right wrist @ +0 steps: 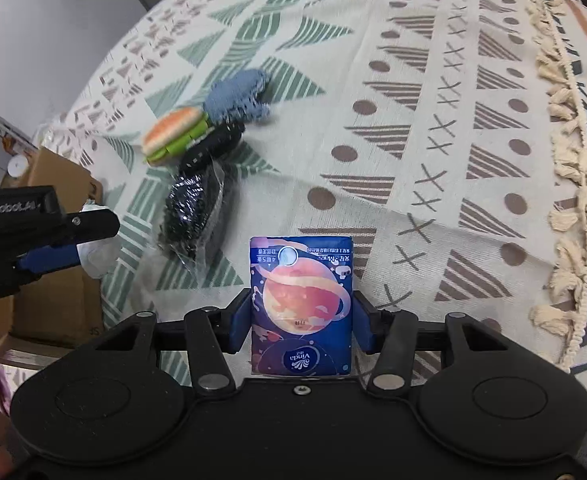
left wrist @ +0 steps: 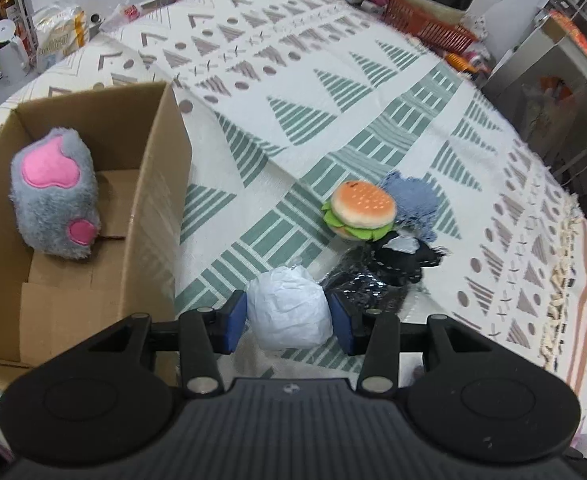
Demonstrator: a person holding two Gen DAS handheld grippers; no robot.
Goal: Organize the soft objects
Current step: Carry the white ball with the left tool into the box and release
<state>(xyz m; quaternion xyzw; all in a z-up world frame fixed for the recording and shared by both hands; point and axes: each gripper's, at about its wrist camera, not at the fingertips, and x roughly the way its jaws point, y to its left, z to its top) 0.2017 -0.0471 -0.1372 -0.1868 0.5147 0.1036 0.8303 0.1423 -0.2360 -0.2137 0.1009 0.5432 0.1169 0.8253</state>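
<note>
Two handheld claws work over a tabletop [left wrist: 333,92] covered by a woven cream cloth printed with green and brown triangles. The step in hand appears to be carrying gathered soft items toward the open brown corrugated cardboard box [left wrist: 161,184], which stands at the left claw's left.

The left claw [left wrist: 289,316] is clenched on a crumpled white tissue-like bundle [left wrist: 289,312], wrinkled and roughly round, pinched between its blue pads just beside the box wall. The right claw [right wrist: 301,320] is clenched on a flat rectangular blue plastic tissue packet printed with a pink planet [right wrist: 301,304], smooth and glossy, held upright between the pads.

Inside the box, a fuzzy grey plush paw with pink felt pads [left wrist: 55,196] leans against the far-left wall.

Not yet boxed, in a loose touching cluster on the cloth: a small plush hamburger with an orange bun and green felt lettuce [left wrist: 359,210], a frayed blue denim scrap [left wrist: 413,200], a black fabric piece with white stitching [left wrist: 401,258], and a crinkly clear plastic bag of something black [right wrist: 191,212].

The next move likely calls for lifting the white bundle over the box rim before opening the pads; it should squash and drop easily
</note>
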